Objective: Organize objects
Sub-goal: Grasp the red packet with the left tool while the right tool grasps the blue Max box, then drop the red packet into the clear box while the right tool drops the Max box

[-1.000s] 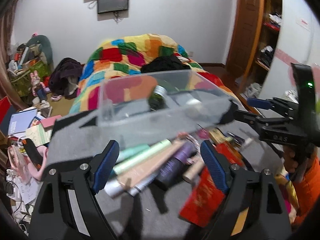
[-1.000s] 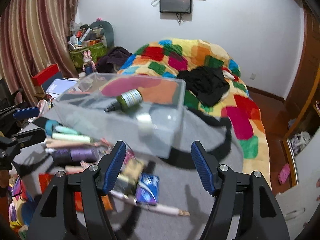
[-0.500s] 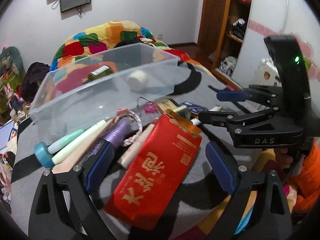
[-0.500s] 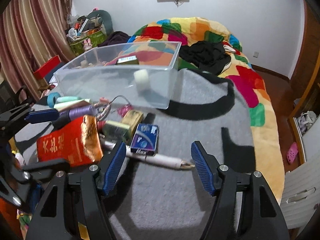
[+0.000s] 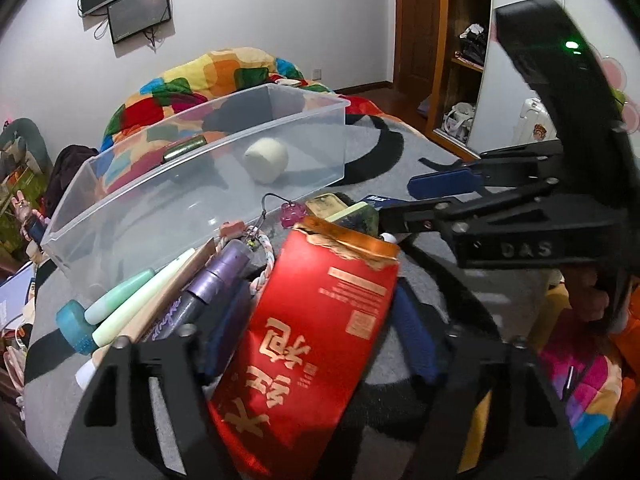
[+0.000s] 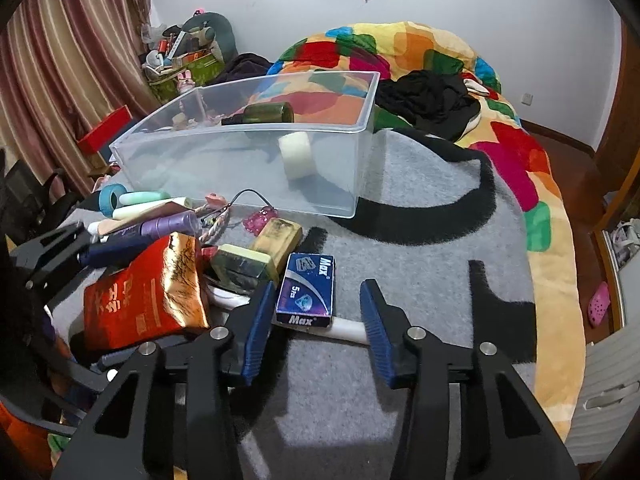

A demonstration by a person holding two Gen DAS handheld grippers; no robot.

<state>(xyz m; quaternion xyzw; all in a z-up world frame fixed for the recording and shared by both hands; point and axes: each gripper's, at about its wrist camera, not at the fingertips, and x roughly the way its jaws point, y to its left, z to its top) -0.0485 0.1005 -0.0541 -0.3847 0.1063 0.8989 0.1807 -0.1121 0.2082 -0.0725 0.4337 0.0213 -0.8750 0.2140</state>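
Now our left tongs straddle the red packet, released; right tongs gape around the blue box. Closing carelessly could snag the white stick underneath.

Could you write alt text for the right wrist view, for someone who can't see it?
An open hand-held gripper straddles a blue Max box on a grey blanket. Behind it, clutter fronts a clear plastic bin holding a green bottle and a white roll.
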